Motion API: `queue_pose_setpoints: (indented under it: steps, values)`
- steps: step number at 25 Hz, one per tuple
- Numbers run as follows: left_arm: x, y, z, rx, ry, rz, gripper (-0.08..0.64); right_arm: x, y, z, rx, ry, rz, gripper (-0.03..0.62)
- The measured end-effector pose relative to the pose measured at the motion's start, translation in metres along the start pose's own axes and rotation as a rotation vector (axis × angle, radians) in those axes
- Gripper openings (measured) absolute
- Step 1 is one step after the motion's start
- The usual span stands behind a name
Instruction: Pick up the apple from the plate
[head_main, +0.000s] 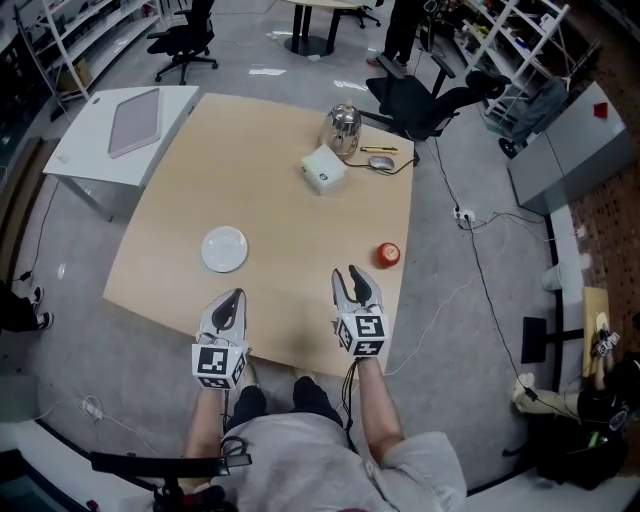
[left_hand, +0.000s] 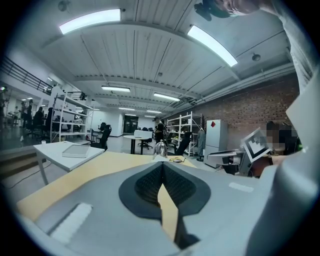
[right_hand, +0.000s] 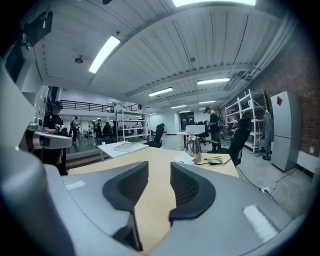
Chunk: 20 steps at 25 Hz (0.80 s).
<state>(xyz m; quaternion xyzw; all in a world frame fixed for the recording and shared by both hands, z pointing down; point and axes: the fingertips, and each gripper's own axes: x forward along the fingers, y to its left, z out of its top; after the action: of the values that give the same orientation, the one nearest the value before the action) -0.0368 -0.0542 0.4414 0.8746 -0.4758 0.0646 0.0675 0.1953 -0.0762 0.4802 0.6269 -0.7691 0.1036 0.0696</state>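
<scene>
The red apple (head_main: 388, 254) lies on the bare wooden table (head_main: 260, 150) near its right edge, not on the plate. The small white plate (head_main: 223, 249) sits empty at the left of the table. My right gripper (head_main: 348, 272) (right_hand: 159, 170) hovers over the near edge, just left of and nearer than the apple, open a little with nothing between its pads. My left gripper (head_main: 236, 296) (left_hand: 161, 165) is below the plate, jaws shut together and empty. Neither gripper view shows the apple or the plate.
A silver kettle (head_main: 343, 128), a white box (head_main: 323, 168) and a mouse (head_main: 381, 163) with a cable stand at the far side. A white side table (head_main: 90, 150) with a grey tray stands to the left, and an office chair (head_main: 425, 100) behind.
</scene>
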Motion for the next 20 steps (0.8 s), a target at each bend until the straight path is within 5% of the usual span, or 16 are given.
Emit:
queue_pose_setpoints:
  steps: [20]
  values:
    - [-0.044, 0.049, 0.025, -0.012, -0.064, 0.089, 0.02, -0.002, 0.079, 0.023, -0.012, -0.039, 0.094, 0.097]
